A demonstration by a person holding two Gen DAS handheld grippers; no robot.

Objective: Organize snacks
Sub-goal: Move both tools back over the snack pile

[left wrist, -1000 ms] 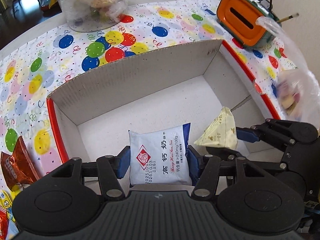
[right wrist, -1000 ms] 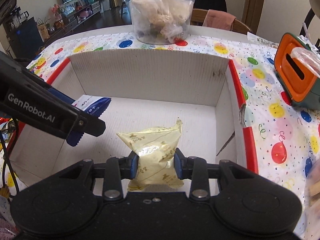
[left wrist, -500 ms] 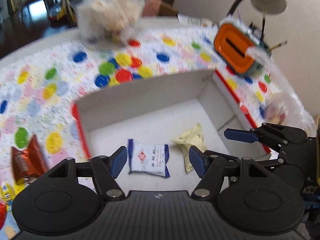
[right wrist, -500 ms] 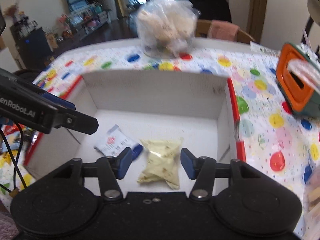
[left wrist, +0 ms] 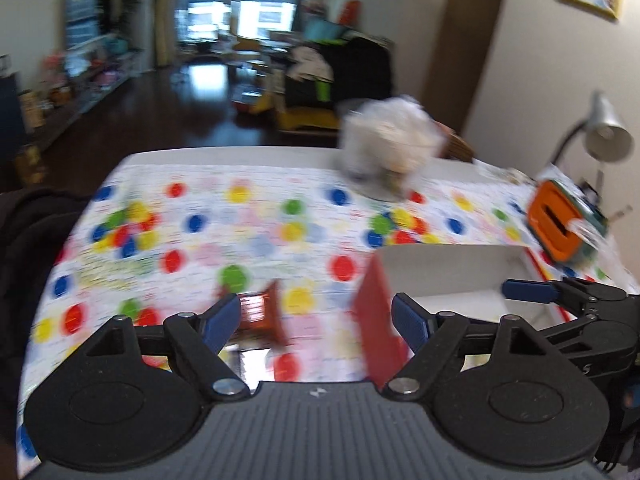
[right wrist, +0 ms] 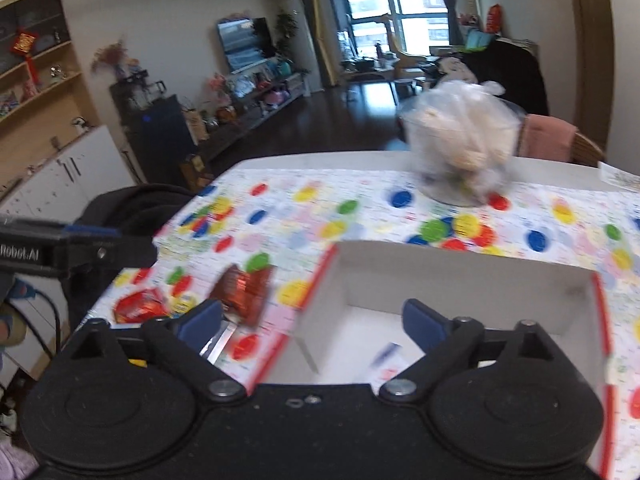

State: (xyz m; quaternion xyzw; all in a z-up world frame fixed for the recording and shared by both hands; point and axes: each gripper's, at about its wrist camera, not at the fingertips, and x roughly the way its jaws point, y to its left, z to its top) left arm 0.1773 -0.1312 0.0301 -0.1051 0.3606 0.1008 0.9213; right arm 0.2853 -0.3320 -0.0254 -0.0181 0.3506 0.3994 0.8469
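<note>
Both views are blurred. My left gripper (left wrist: 316, 318) is open and empty, above the table just left of the white cardboard box (left wrist: 444, 276) with red outer sides. A brown-red snack packet (left wrist: 262, 312) lies on the tablecloth between its fingers. My right gripper (right wrist: 312, 322) is open and empty over the box's (right wrist: 452, 280) left wall. A white and blue packet (right wrist: 386, 360) lies on the box floor. The brown-red packet (right wrist: 244, 292) and a red packet (right wrist: 140, 306) lie left of the box. The left gripper (right wrist: 80, 246) shows at the left edge.
A clear tub of bagged snacks (left wrist: 388, 148) stands at the far side of the table; it also shows in the right wrist view (right wrist: 460, 148). An orange and green container (left wrist: 560, 224) and a desk lamp (left wrist: 604, 136) are at the right. The balloon-print tablecloth (left wrist: 240, 232) covers the table.
Both grippers opened and dropped their packets into the box, then rose and swung left. The white and blue packet and the yellow packet were left on the box floor.
</note>
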